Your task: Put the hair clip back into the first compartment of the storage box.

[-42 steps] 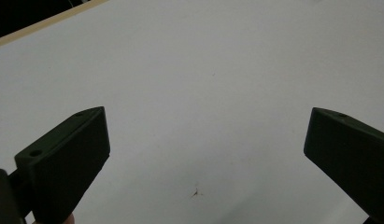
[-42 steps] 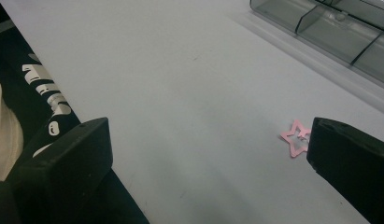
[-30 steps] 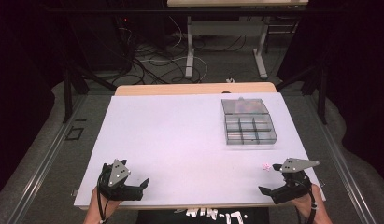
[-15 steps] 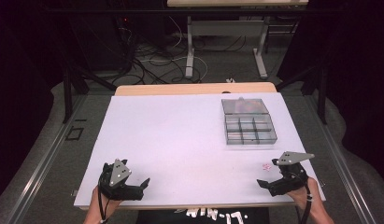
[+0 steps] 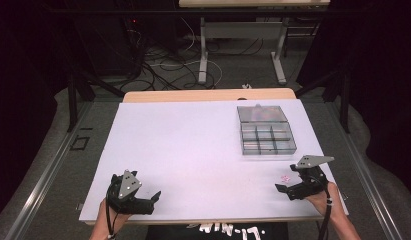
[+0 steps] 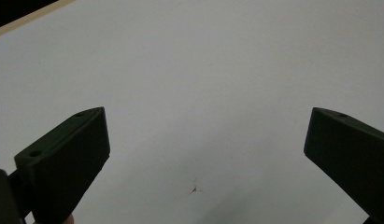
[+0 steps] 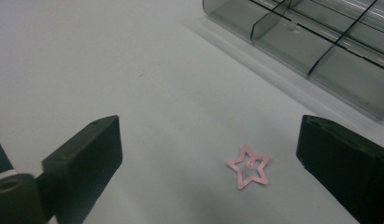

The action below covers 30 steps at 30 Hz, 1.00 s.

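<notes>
In the high view, the white table (image 5: 203, 150) carries a grey box (image 5: 265, 131) at its far right, split into small compartments, with something pinkish in its far section, too blurred to make out. The right tool (image 5: 288, 188) sits at the near right corner in the person's right hand (image 5: 320, 197), jaws pointing left and level with the table. A small pink star (image 5: 286, 177) lies flat on the table just beyond the jaw tips, between the tool and the box, well clear of the box's near wall. The left tool (image 5: 154, 197) rests at the near left edge in the left hand (image 5: 110, 220), jaws pointing right, with bare table around it.

In the left gripper view, the left tool (image 6: 206, 149) stands wide open, both black jaws far apart over plain white table; a tiny dark fleck marks the surface between them.

In the right gripper view, the right tool (image 7: 208, 158) is open, its jaws having just been closing a little, and nothing is pressed between them. The star (image 7: 249, 166) lies flat on the table in the gap, nearer the right jaw than the left, touching neither. It is an open outline with a small tab inside. The box (image 7: 311, 42) lies beyond, at the far right, its near compartments showing nothing inside.
</notes>
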Each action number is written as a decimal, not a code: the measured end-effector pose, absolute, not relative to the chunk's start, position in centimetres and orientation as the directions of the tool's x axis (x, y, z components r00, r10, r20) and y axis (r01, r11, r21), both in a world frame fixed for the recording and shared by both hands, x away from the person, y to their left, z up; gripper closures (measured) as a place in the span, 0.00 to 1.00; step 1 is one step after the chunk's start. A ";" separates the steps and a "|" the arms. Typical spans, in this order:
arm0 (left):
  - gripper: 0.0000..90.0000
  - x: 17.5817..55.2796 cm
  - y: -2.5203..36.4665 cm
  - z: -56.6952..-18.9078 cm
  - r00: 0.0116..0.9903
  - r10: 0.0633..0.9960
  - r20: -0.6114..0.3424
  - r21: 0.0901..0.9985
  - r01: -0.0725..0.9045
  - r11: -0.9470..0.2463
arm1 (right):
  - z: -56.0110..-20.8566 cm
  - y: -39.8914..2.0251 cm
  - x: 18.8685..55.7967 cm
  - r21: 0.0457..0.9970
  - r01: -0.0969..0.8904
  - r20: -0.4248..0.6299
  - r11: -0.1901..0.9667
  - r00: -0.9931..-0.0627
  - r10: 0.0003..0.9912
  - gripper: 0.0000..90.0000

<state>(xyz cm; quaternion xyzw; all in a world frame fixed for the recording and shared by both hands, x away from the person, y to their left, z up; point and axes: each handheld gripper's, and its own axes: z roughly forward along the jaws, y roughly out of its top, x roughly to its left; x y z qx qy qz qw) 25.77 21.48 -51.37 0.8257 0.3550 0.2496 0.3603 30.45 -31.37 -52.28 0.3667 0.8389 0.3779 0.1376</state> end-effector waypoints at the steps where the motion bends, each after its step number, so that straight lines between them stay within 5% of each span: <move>1: 0.00 25.8 21.5 -51.4 0.623 0.766 0.158 0.772 0.406 -0.489 | -52.4 -31.6 30.8 0.734 0.523 0.066 0.434 -0.691 0.720 0.13; 20: 0.00 25.8 21.4 -51.4 0.619 0.770 0.157 0.776 0.405 -0.484 | -53.4 -32.4 31.6 0.712 0.533 0.024 0.457 -0.669 0.743 0.72; 30: 0.00 26.0 21.4 -51.4 0.618 0.770 0.158 0.770 0.411 -0.488 | -54.0 -32.1 31.6 0.667 0.546 -0.032 0.507 -0.658 0.752 0.88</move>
